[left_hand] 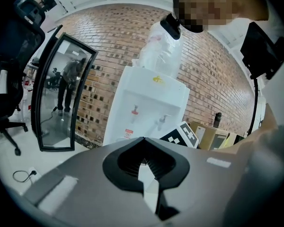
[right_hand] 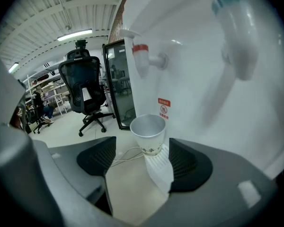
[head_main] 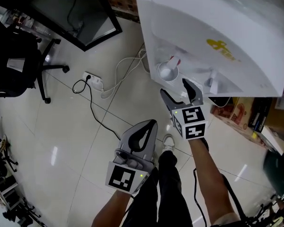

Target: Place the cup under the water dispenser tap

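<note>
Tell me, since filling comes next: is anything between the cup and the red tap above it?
Nothing visible is. The cup stands upright, open mouth below the red tap, only air between. The right claw is open, not touching it.

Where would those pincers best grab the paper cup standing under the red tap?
Probably its side wall about halfway up, one jaw each side, coming from the open front. The paper cup stands upright, the red tap hangs over its mouth, and the water dispenser backs it.

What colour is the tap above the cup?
The tap is white with a red band; clearest in the right gripper view.
</note>
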`<state>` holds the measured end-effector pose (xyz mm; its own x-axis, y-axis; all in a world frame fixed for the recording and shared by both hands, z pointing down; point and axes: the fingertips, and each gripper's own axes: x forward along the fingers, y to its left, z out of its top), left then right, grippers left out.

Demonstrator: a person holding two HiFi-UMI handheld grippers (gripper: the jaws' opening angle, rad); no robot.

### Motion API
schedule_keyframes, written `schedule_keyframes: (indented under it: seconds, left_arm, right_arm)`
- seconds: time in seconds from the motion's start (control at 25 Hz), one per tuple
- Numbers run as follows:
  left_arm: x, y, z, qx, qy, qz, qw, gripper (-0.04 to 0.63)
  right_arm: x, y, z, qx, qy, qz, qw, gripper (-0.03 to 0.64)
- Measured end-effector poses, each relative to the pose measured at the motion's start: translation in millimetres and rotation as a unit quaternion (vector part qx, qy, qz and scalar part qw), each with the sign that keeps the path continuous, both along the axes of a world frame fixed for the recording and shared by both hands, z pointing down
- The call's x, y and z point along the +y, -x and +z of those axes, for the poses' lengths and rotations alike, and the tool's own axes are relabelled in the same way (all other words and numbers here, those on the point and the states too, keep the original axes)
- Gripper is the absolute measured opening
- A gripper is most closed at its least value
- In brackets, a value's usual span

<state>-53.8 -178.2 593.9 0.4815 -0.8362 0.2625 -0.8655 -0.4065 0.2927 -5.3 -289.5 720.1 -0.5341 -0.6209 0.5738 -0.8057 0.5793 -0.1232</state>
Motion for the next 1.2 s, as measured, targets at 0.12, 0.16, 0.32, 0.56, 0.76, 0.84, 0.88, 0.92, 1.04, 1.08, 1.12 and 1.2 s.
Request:
schedule_keyframes:
  seconds: [0.12,0.16,0.32,0.56,0.76,0.84,0.88,0.92,1.04,1.08,1.12,1.2]
  left_arm:
    - [2.5,-0.5,-17.4,-0.005,-0.008,-0.003,1.0000,-0.009]
    - [3.5,-1.0,-24.0,-0.004,-0.012,-0.002,0.9999,-0.009]
    - [11.9,-0.2,-52.2,-0.001,-0.023,0.000,0.9997,-0.009]
    - [32.2,7.1,-98.5,0.009,-0.034,-0.019,0.9992,-0.009]
    - [49.2,5.5,-150.8,0.017,-0.066,-0.011,0.9976,-0.009]
    - [62.7,5.9,-176.1,0.020,-0.082,-0.001,0.9965,-0.009]
    - [70.4,7.7,-188.2,0.019,-0.089,0.003,0.9958,-0.009]
    - [77.6,10.2,-200.2,0.018,-0.096,0.005,0.9952,-0.009]
    - [97.7,17.1,-235.5,0.025,-0.111,0.006,0.9935,-0.009]
    - [105.1,18.0,-246.9,0.030,-0.117,0.006,0.9927,-0.009]
    - [112.3,18.2,-258.3,0.034,-0.125,0.007,0.9916,-0.009]
    - [125.7,18.1,-279.7,0.039,-0.143,0.009,0.9890,-0.009]
  right_arm:
    - [17.1,3.4,-24.8,-0.006,-0.004,0.000,1.000,0.357]
    - [22.3,3.8,-34.0,-0.006,-0.007,0.000,1.000,0.357]
    - [46.0,9.9,-80.5,-0.018,-0.019,-0.005,1.000,0.357]
    - [87.7,15.9,-165.3,-0.027,-0.054,-0.019,0.998,0.356]
    - [118.3,13.2,-243.8,-0.047,-0.092,-0.015,0.995,0.337]
    - [134.7,12.3,-279.8,-0.071,-0.107,-0.005,0.992,0.280]
    - [143.5,13.0,-297.8,-0.079,-0.117,-0.002,0.990,0.252]
    - [152.0,14.4,-315.4,-0.084,-0.129,-0.001,0.988,0.223]
    - [178.3,20.8,-360.7,-0.092,-0.160,-0.012,0.983,0.156]
    - [188.5,23.1,-371.6,-0.089,-0.169,-0.020,0.981,0.148]
    - [197.9,25.1,-381.0,-0.084,-0.178,-0.029,0.980,0.143]
    - [214.0,28.8,-396.5,-0.079,-0.193,-0.043,0.977,0.132]
